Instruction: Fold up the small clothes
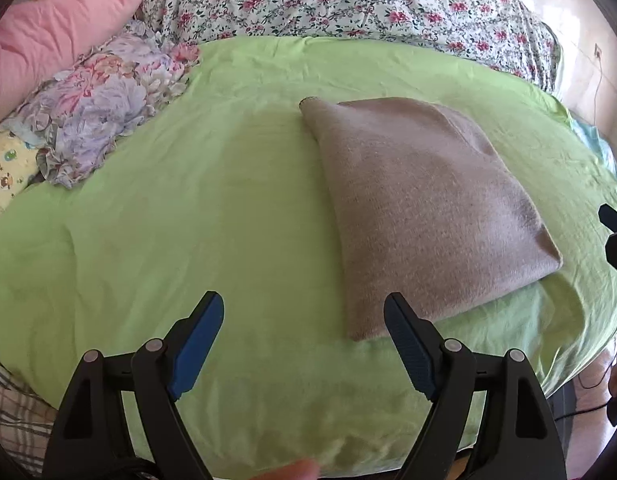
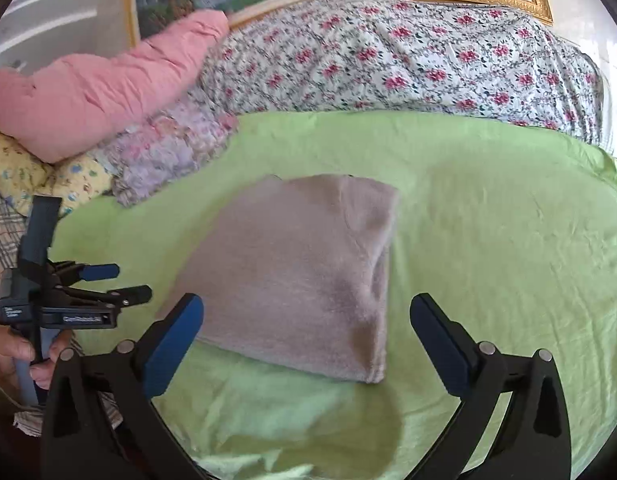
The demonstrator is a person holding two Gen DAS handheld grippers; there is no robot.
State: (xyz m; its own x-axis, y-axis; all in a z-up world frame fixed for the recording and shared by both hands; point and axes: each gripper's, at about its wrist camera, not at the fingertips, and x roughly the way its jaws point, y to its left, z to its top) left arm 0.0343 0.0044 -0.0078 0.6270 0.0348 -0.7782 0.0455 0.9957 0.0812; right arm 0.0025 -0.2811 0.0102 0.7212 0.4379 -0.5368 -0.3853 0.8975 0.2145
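Nearest, left gripper [image 1: 304,308] and right gripper [image 2: 306,312]: jaws spread wide, holding nothing, hovering above green sheet [image 1: 188,208]. Just beyond, folded grey garment [image 2: 304,272], lying flat on sheet. Farther back, pink pillow [image 2: 100,88], floral quilt [image 2: 408,56].

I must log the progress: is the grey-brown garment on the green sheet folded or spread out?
Folded. The garment lies on the green sheet as a compact rectangle with thick doubled edges, and no sleeves or legs stick out. Neither tongs touch it.

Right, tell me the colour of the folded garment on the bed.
Greyish-beige folded garment, plain, no pattern; lies on the lime-green sheet. Clearest in the left wrist view.
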